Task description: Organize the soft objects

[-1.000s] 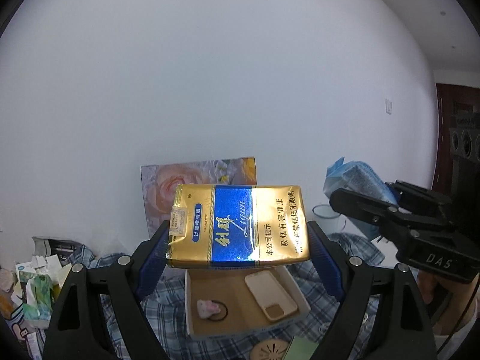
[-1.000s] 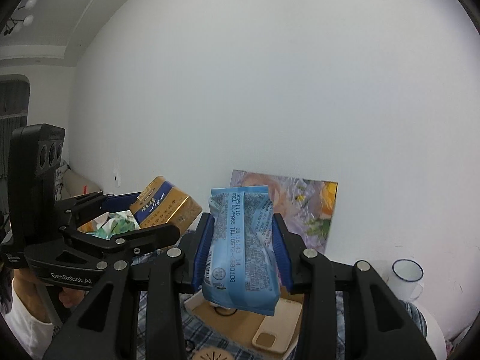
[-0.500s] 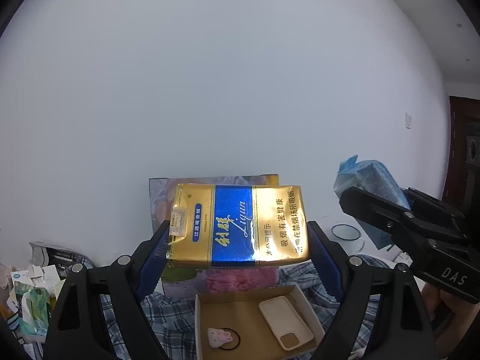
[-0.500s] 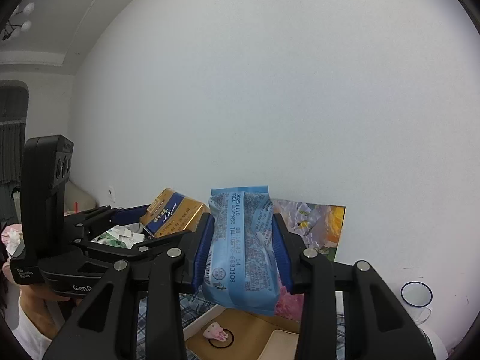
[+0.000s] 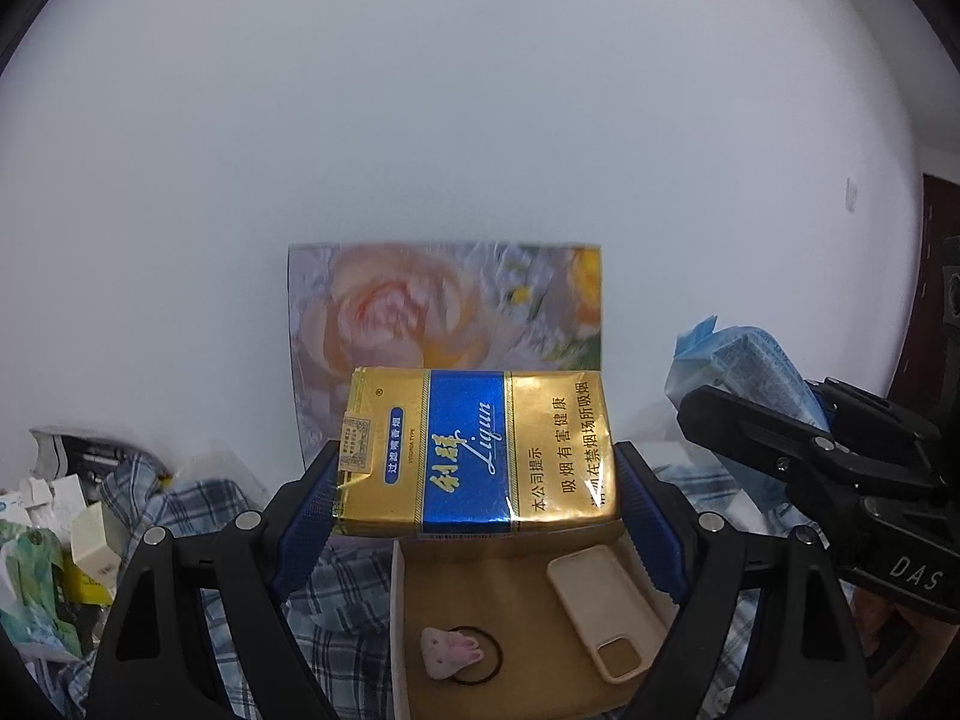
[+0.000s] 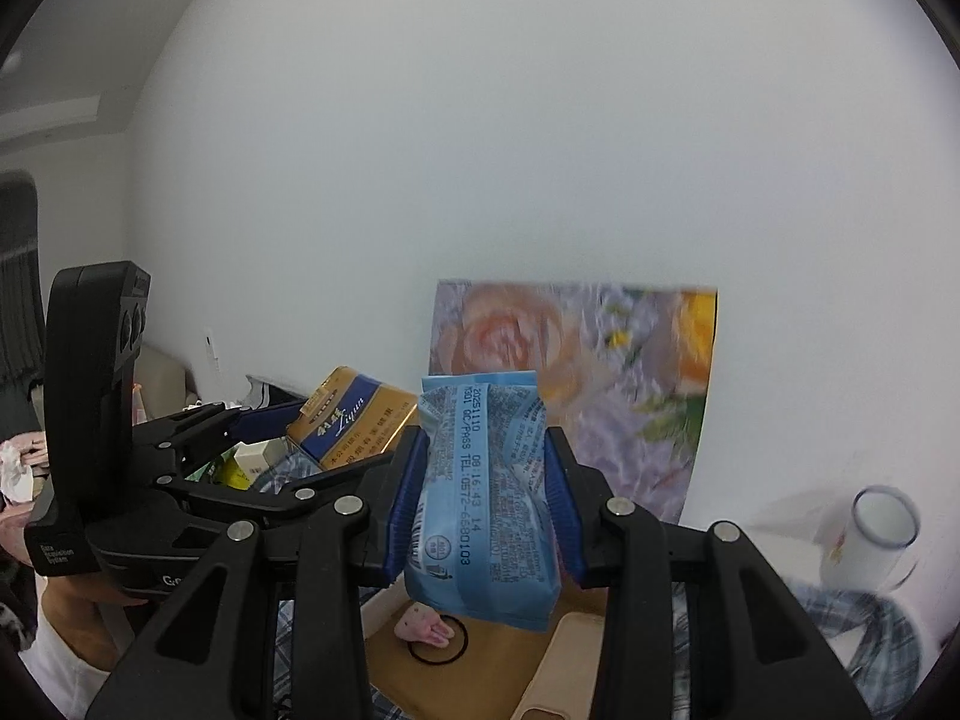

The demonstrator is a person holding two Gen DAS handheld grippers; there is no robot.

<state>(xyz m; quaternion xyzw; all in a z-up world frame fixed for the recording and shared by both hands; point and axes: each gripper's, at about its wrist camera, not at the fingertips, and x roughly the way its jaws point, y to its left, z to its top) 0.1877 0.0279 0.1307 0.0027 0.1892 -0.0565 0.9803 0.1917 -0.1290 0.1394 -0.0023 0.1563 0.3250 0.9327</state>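
Note:
My left gripper (image 5: 477,501) is shut on a gold and blue cigarette pack (image 5: 480,450), held flat across its blue pads above the far rim of a shallow cardboard box (image 5: 510,606). The same cigarette pack (image 6: 351,414) shows at the left of the right wrist view. My right gripper (image 6: 483,501) is shut on a soft blue tissue packet (image 6: 480,492), upright between the pads, over the same box (image 6: 498,666). That blue packet (image 5: 750,378) hangs to the right in the left wrist view. In the box lie a beige phone case (image 5: 606,612) and a pink rabbit hair tie (image 5: 453,651).
A floral picture (image 5: 444,324) leans on the white wall behind the box. Blue checked cloth (image 5: 198,516) covers the table. Cartons and wrappers (image 5: 54,564) crowd the left. A white enamel mug (image 6: 876,534) stands at the right. A person's hand (image 6: 78,618) holds the left gripper.
Both grippers have sunk and moved toward the wall, each keeping its load. The box and floral picture now look larger and closer, and the box lies beneath both loads.

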